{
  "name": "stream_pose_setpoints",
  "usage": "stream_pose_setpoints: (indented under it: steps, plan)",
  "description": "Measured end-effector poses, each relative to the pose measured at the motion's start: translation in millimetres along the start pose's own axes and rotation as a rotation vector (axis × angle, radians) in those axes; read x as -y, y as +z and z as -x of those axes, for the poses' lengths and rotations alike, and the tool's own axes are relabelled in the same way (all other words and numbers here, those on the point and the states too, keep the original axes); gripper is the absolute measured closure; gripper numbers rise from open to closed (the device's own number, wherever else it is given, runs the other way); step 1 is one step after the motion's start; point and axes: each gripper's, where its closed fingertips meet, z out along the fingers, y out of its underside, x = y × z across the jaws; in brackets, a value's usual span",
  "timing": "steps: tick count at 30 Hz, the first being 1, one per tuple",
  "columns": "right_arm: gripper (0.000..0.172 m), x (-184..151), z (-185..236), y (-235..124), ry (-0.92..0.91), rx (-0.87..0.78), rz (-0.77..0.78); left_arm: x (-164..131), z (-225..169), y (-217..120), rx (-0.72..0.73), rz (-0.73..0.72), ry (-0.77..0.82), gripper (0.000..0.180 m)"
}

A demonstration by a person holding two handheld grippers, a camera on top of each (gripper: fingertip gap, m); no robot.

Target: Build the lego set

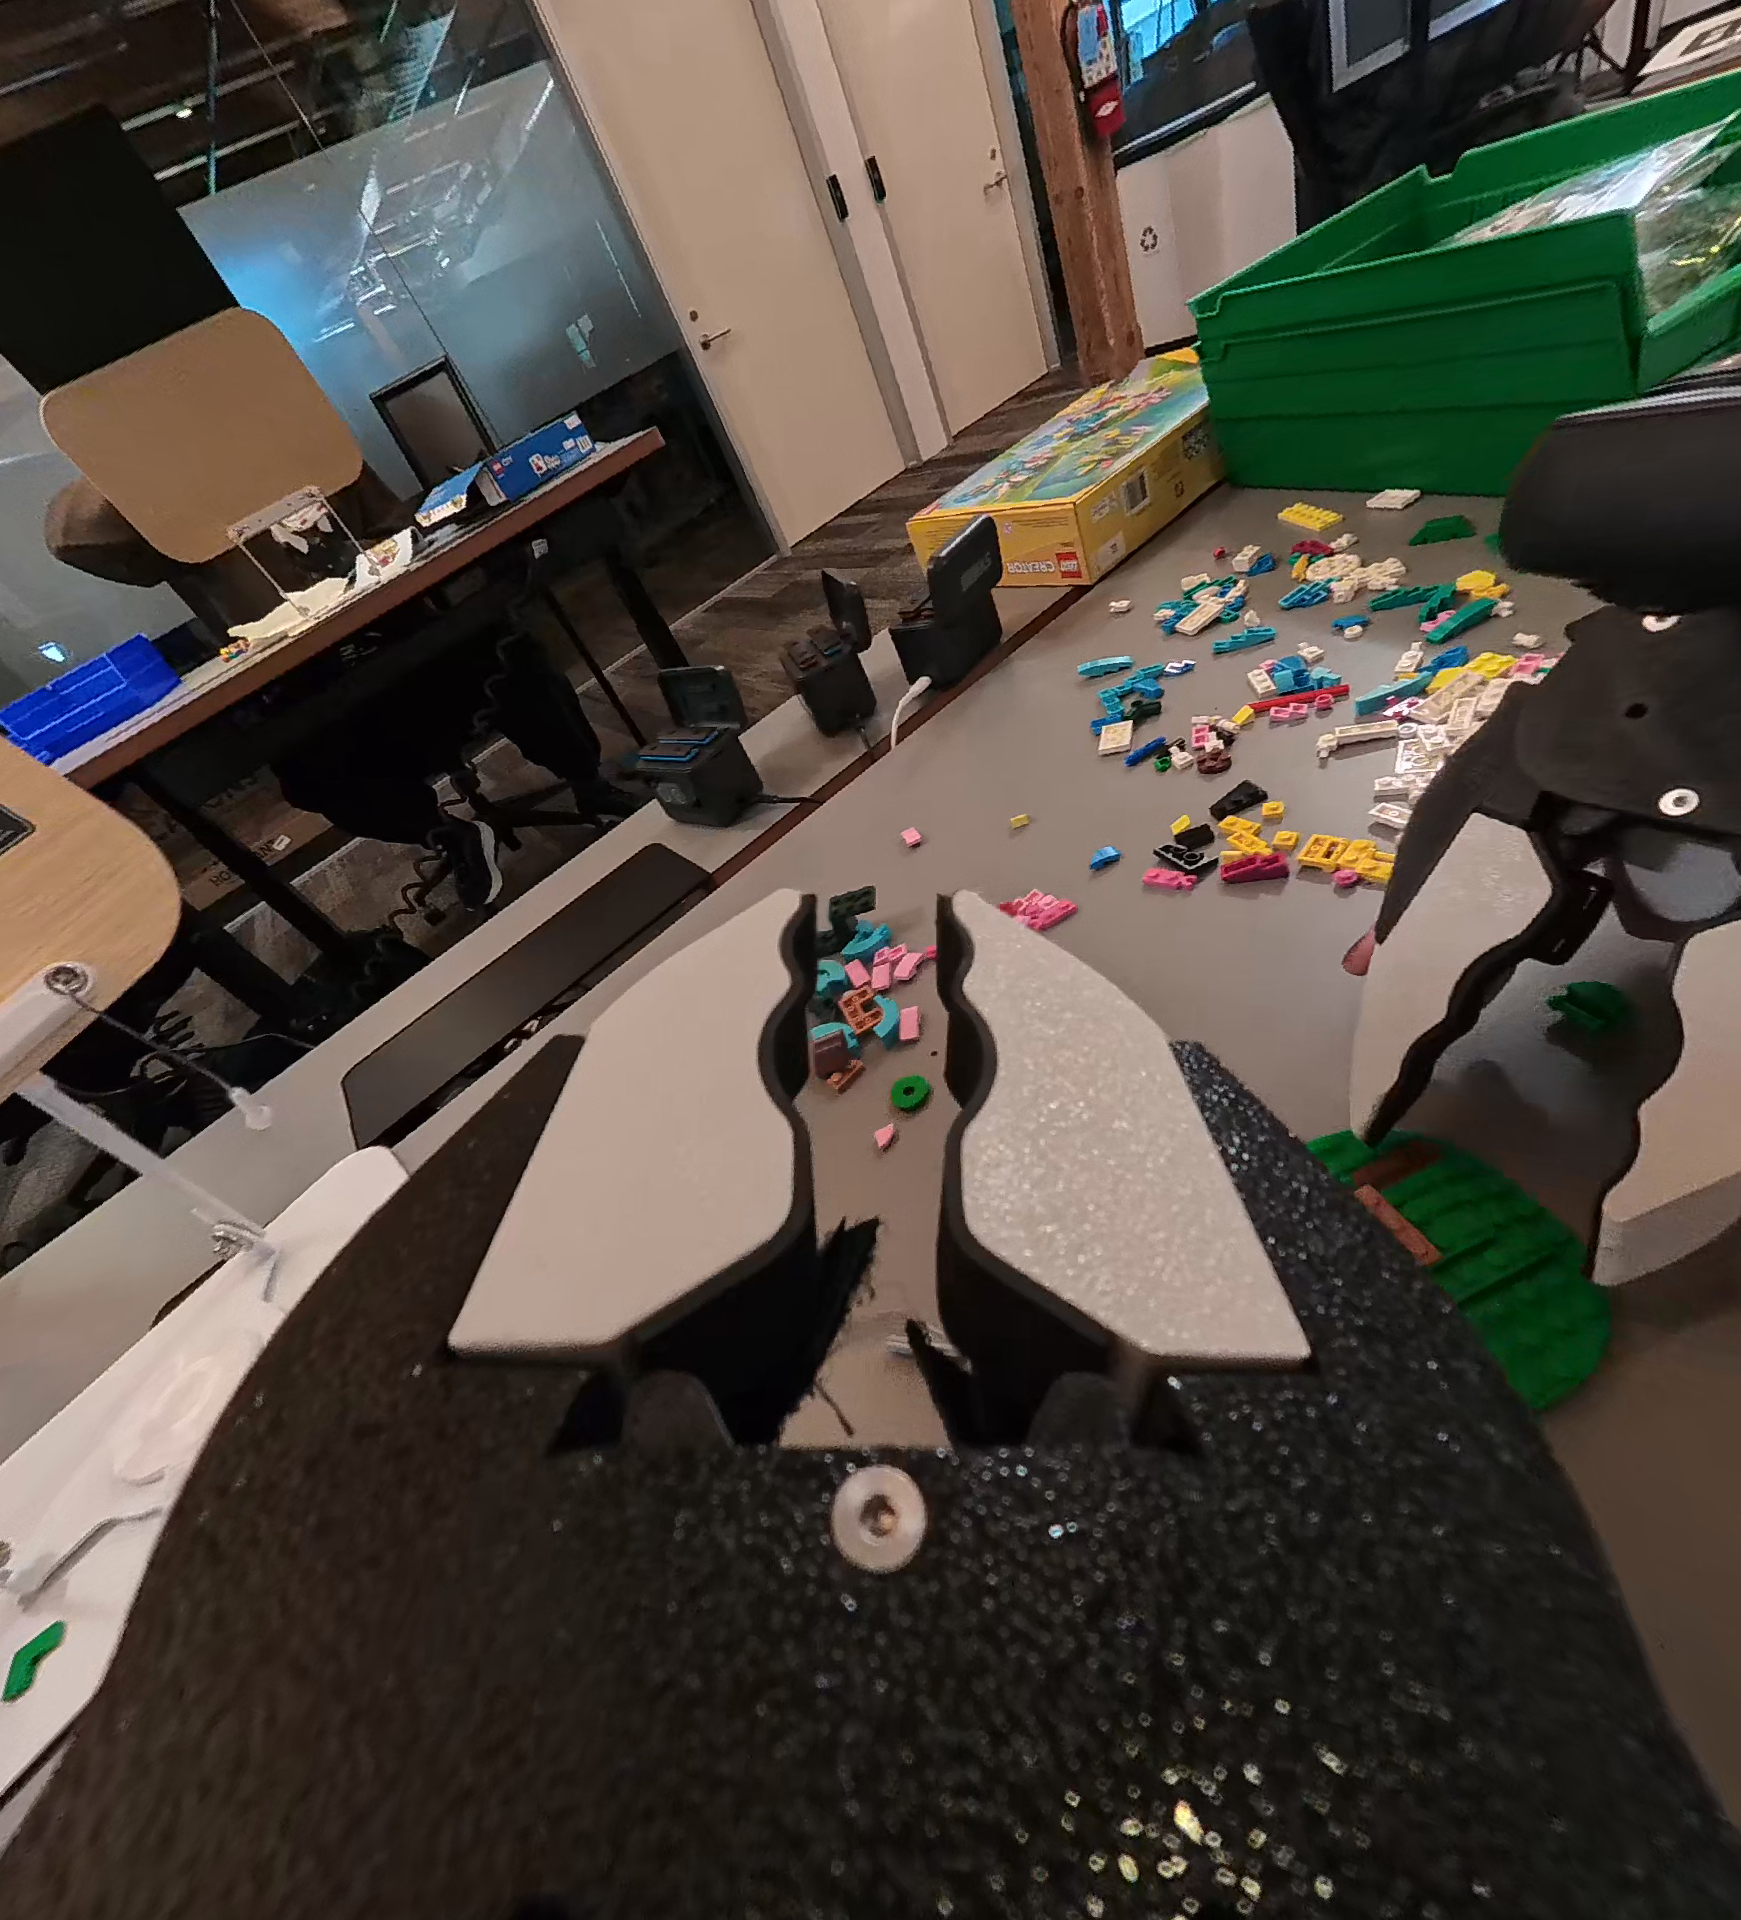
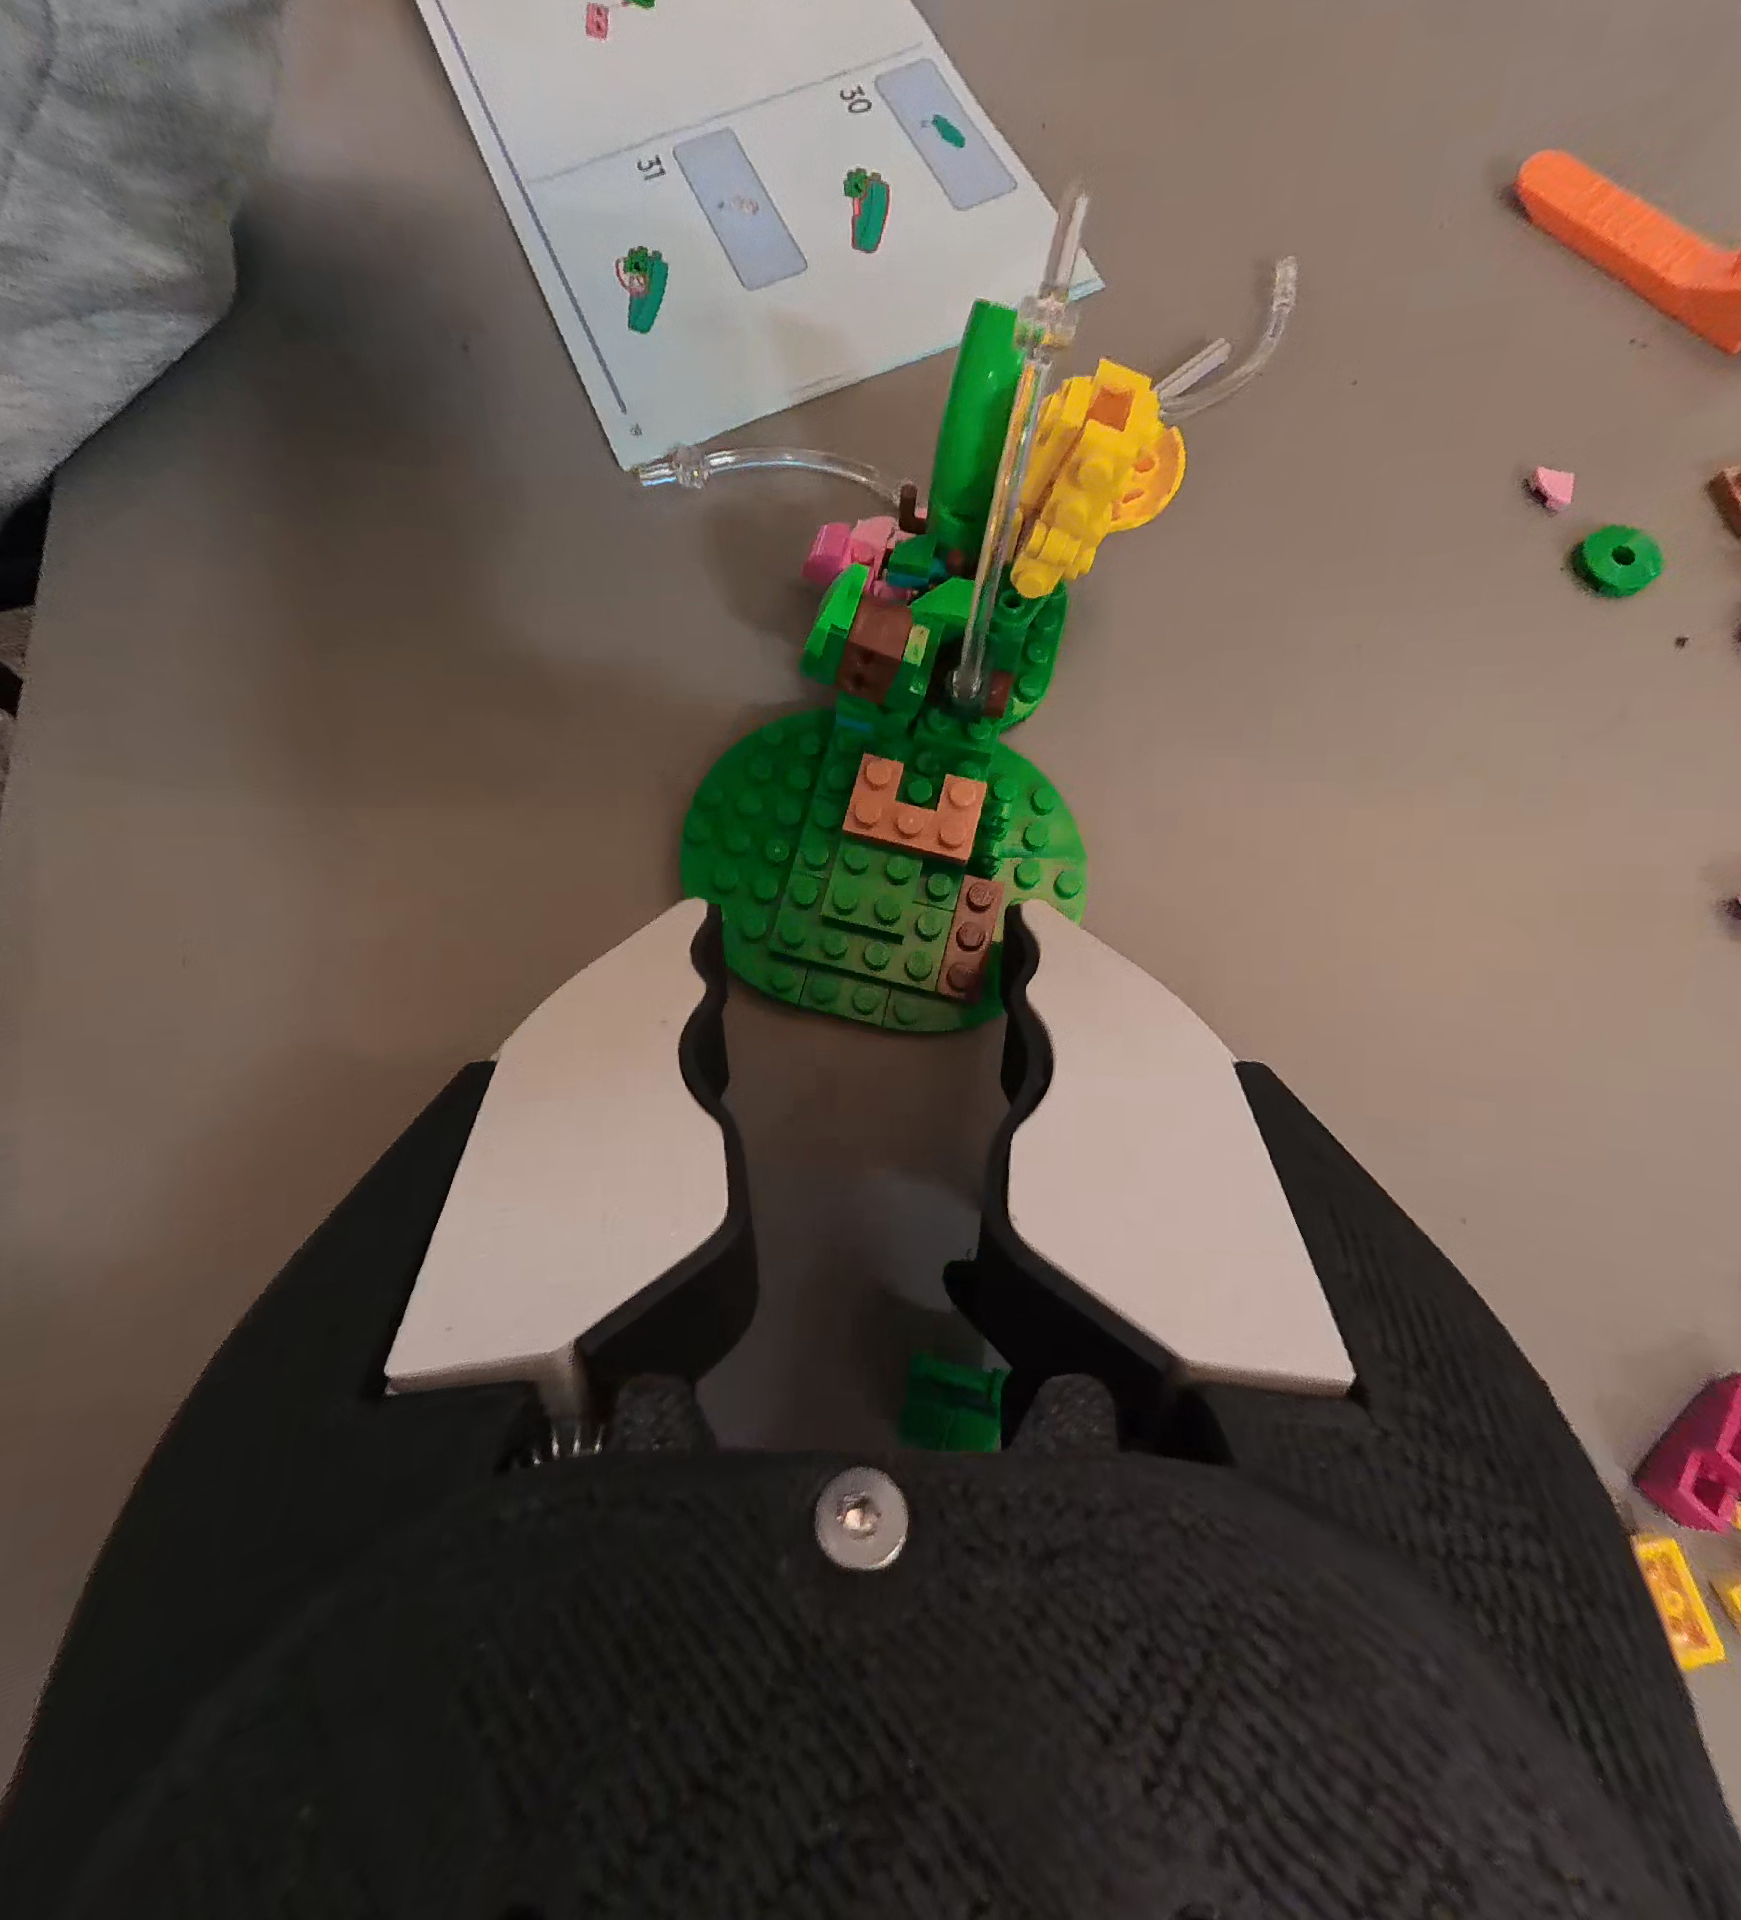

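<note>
Nearest to me, the right tongs (image 2: 858, 961) are standing wide apart over the grey table (image 2: 326, 831), straddling the near edge of the green brick model (image 2: 876, 894) without gripping it; nothing is caught between them. The tips are looking very close to the round green baseplate, and I am thinking a careless nudge could be sliding the whole model, or a squeeze on the thin plate edge could be popping the brown bricks (image 2: 975, 940) loose. Just behind, the tall green stem (image 2: 975, 416), yellow cluster (image 2: 1094, 478) and clear curved rods (image 2: 1042, 312) are rising high and looking top-heavy, so any tilt risks snapping them off.

Farther left, the left tongs (image 1: 871, 920) are hovering partly open and empty above a small heap of teal and pink pieces (image 1: 871, 992) and a green ring (image 1: 910, 1093). Dropping in there could be scattering them toward the table edge. Beyond, the instruction sheet (image 2: 741, 208) and orange tool (image 2: 1666, 265) are lying apart.
</note>
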Motion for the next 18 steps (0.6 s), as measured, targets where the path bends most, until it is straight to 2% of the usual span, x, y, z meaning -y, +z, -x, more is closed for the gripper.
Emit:
stream_pose_setpoints:
  steps: [11,18]
  plan:
    - [0.123,-2.9,19.1,1.2,-0.014,0.060,0.041,-4.0,40.2,-29.6,0.119,0.007,-0.041,0.159]
    - [0.123,-1.0,46.1,1.4,-0.044,0.167,0.043,-7.7,43.8,-33.9,0.126,0.011,-0.062,0.159]
